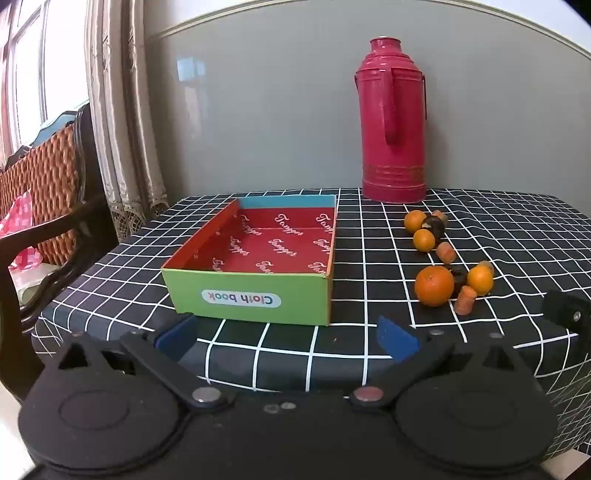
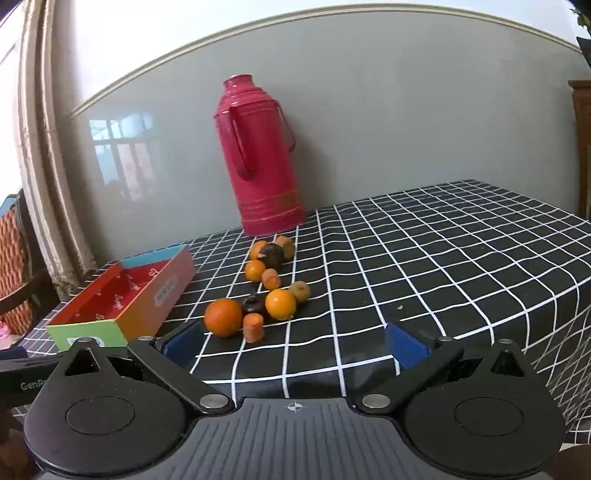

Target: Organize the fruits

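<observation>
The large orange (image 2: 223, 316) lies at about 11 o'clock, just beyond the wide-open, empty right gripper (image 2: 294, 345); the left gripper (image 1: 287, 339), also open and empty, faces the Cloth book box (image 1: 251, 293)

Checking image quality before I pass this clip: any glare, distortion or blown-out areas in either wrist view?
Left wrist view: window at far left blown out white; wall moulding bowed by fisheye; faint window reflection on the wall. Right wrist view: stronger window reflection on the wall, thermos leaning from distortion, top left overexposed. Fruit and box are sharp and evenly lit in both.
</observation>
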Action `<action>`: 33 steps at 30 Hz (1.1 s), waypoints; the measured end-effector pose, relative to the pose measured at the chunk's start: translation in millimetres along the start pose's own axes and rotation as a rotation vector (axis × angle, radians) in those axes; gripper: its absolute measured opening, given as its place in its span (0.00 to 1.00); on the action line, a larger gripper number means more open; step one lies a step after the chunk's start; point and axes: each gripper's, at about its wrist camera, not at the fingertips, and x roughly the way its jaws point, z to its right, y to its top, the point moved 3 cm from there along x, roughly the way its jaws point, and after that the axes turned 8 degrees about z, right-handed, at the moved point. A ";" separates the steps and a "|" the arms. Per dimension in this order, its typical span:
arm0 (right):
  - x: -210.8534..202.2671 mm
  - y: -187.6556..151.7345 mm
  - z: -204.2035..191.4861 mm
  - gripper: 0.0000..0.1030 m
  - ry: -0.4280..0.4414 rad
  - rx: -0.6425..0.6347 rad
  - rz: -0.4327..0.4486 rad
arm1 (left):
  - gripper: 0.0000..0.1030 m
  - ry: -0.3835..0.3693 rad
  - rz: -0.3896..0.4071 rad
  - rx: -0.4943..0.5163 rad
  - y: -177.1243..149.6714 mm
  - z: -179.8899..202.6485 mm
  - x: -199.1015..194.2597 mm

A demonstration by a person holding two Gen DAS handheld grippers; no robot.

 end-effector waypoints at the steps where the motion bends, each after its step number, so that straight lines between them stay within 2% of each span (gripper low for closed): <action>1: -0.8 0.1 0.2 1.00 0.001 0.005 -0.007 | 0.94 0.002 -0.001 -0.001 0.0 0.7 -1.0; 10: 4.4 -3.2 4.6 1.00 0.019 -0.018 -0.008 | 0.94 -0.021 -0.022 0.002 -1.0 2.3 2.7; 33: 4.4 -4.1 0.3 1.00 0.009 0.007 -0.019 | 0.94 -0.009 -0.018 0.009 -3.6 2.4 3.4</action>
